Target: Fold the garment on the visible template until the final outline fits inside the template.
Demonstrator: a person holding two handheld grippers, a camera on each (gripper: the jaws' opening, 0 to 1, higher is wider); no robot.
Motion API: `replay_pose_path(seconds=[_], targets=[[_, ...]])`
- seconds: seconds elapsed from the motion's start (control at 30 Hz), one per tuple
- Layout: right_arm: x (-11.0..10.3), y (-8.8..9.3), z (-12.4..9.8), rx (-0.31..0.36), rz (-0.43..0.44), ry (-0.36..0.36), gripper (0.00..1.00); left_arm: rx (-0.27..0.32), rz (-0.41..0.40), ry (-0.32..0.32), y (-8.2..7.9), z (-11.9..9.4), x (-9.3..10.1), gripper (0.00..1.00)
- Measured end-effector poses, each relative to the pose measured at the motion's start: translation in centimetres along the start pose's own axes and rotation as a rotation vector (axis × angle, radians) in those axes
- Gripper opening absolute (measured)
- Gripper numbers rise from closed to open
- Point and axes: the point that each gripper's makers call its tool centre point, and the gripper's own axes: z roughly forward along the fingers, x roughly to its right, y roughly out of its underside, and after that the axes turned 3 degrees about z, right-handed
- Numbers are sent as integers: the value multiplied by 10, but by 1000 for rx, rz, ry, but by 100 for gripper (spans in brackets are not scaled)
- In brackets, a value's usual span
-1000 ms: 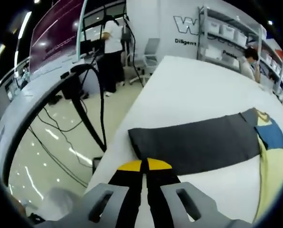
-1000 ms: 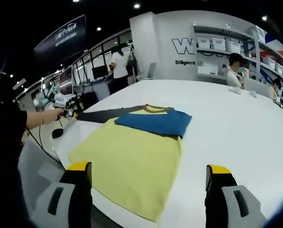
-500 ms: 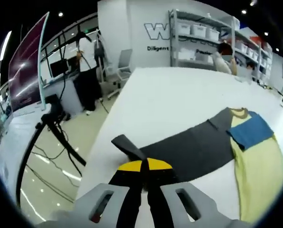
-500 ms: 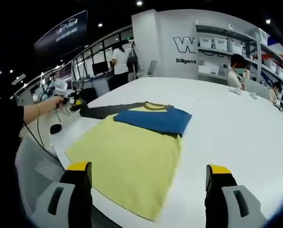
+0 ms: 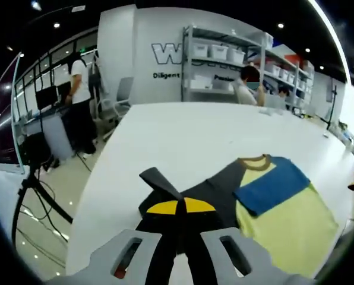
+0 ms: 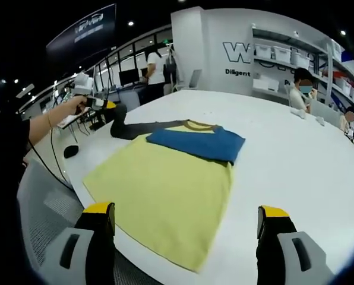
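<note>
A long-sleeved shirt lies on the white table (image 5: pixel 206 127). Its body is yellow (image 5: pixel 287 219), one blue sleeve (image 5: pixel 272 189) is folded across the chest, and one dark grey sleeve (image 5: pixel 215 189) stretches out. My left gripper (image 5: pixel 178 206) is shut on the end of the grey sleeve, whose cuff (image 5: pixel 158 180) pokes up behind the jaws. In the right gripper view the left gripper (image 6: pixel 107 107) holds the grey sleeve (image 6: pixel 142 127) lifted at the shirt's far left. My right gripper (image 6: pixel 186 217) hangs open over the near hem of the yellow body (image 6: pixel 165 184), beyond which lies the blue sleeve (image 6: pixel 198 142); it touches nothing.
The table's curved near edge (image 6: pixel 64 178) drops to the floor beside the shirt. A tripod with cables (image 5: pixel 31 184) stands off the table's left side. Two people (image 5: pixel 79 89) (image 6: pixel 302 89), a chair (image 5: pixel 120 98) and shelves with bins (image 5: pixel 224 56) are at the back.
My left gripper has carried the grey sleeve end in toward the shirt's body, so the sleeve is now lifted and doubled over instead of flat. The right gripper stays open and barely moves.
</note>
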Motion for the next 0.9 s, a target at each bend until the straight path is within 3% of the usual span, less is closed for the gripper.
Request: replay_pose_path(seconds=[0.73,0.9], targets=[[-4,10,-3,-35,-1,-11,99,59,90,256,-47,25,130,0],[-1,13,-4,-47,4,-6,99,87,68,328,-57,32,161,0]])
